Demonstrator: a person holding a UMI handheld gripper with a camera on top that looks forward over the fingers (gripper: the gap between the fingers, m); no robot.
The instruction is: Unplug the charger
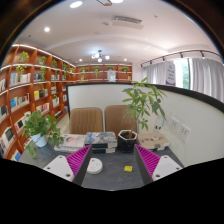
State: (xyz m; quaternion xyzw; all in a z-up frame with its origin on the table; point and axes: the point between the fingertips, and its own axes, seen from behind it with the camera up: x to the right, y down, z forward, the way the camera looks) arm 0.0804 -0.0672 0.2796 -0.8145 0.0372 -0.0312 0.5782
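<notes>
My gripper (113,166) is open and empty, its two magenta pads (80,160) spread wide above a dark grey table (112,178). A round white puck-like object (94,165), possibly a charger, lies on the table between the fingers, close to the left one. A small yellow square (125,169) lies between them nearer the right finger. A small white fitting (181,128) shows on the white wall to the right; I cannot tell whether it is a socket or a plug. No cable is visible.
A stack of books (100,140) and a black pot with a leafy plant (128,140) stand beyond the fingers. A second plant (40,125) is at the left, a pale bowl-like object (155,140) at the right. Two chairs (87,120) and bookshelves (30,85) stand behind.
</notes>
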